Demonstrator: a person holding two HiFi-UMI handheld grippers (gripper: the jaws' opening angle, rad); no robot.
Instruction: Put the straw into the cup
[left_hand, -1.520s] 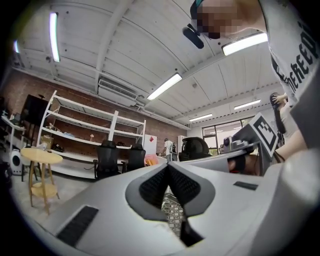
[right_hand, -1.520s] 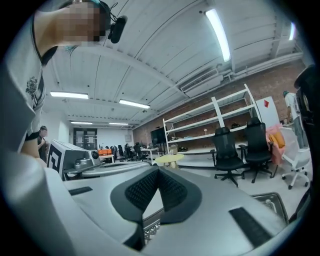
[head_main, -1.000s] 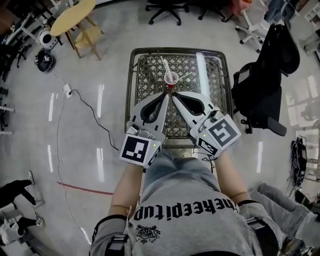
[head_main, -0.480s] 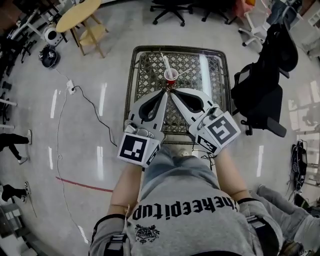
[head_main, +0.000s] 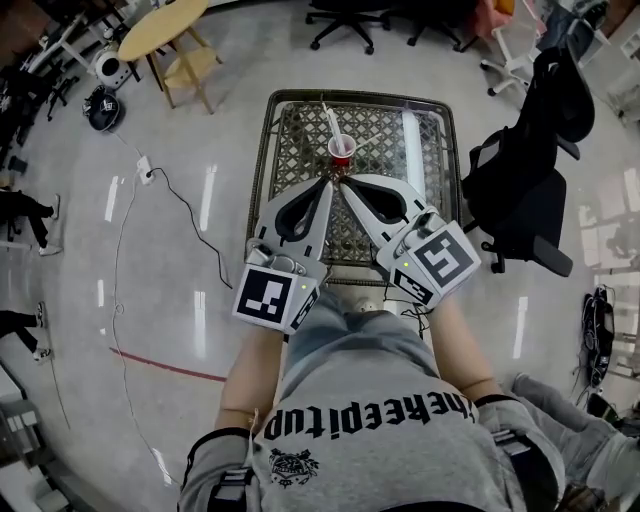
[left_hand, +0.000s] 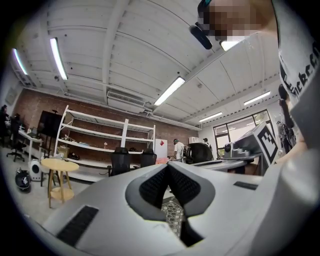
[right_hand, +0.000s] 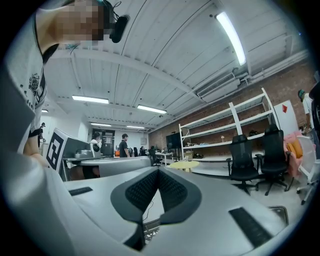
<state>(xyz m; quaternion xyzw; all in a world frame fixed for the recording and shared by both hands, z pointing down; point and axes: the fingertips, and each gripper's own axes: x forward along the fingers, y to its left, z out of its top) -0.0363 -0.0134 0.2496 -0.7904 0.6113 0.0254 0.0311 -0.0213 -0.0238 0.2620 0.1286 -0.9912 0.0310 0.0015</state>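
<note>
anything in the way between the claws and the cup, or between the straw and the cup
Nothing visible does. The left claw and right claw, both shut and empty, point at the red cup with only bare table mesh between. The white straw already seems to lean out of the cup.
</note>
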